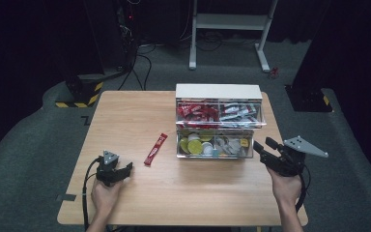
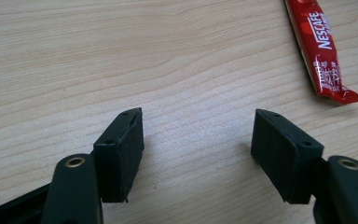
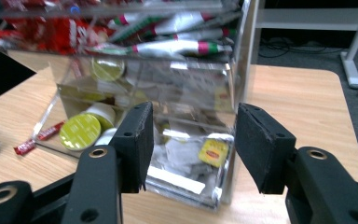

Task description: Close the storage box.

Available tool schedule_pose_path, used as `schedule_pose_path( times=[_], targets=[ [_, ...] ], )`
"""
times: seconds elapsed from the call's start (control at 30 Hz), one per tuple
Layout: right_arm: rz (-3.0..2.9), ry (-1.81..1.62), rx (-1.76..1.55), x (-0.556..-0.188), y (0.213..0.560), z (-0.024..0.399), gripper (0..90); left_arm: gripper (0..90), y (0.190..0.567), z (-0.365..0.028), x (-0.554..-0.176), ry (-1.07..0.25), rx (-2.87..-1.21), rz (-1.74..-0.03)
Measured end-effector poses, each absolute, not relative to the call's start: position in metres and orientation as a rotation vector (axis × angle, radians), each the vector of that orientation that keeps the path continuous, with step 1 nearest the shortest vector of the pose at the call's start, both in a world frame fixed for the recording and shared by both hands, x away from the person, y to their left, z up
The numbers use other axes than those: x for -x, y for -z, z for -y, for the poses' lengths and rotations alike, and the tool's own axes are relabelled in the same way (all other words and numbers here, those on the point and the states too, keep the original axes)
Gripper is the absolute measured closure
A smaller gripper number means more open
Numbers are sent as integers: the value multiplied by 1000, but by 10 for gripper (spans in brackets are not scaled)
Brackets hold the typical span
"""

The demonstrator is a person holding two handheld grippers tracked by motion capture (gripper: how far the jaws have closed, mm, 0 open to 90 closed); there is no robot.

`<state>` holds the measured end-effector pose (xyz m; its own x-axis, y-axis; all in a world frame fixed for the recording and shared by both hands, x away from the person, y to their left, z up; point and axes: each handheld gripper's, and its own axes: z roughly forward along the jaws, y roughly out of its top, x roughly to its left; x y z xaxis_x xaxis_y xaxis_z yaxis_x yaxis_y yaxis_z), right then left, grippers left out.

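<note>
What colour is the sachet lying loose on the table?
Red with white lettering; the sachet shows best in the left gripper view.

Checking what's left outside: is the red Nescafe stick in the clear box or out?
Out: the red stick lies flat on the table, left of the clear box.

Light wooden tabletop [image 1: 125,116] with rounded corners; a clear two-tier organiser box [image 1: 218,121] stands toward the far edge, right of centre, and a red sachet [image 1: 155,149] lies near the middle
</note>
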<state>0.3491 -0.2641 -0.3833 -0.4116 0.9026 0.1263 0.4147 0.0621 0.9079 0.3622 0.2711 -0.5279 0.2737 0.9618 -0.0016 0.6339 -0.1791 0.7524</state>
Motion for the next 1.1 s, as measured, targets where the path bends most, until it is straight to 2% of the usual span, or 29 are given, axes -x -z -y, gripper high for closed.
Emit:
schedule_pose_path(
  times=[0.2,0.43,0.6,0.87,1.1],
  targets=[
    [-1845,-1298,-1347,-344,410,272,457,345,528,-271,-362,-649,-1900,-1436],
    [-1881,-1142,-1439,-352,469,279,439,339,528,-271,-362,-650,-1898,-1438],
    [-1955,-1000,-1502,-363,495,277,417,335,528,-271,-362,-648,-1899,-1437],
    [-1993,-854,-1495,-373,522,275,391,332,528,-270,-362,-648,-1899,-1437],
    [-1971,-847,-1533,-374,522,275,365,330,528,-270,-362,-648,-1899,-1436]
  ],
)
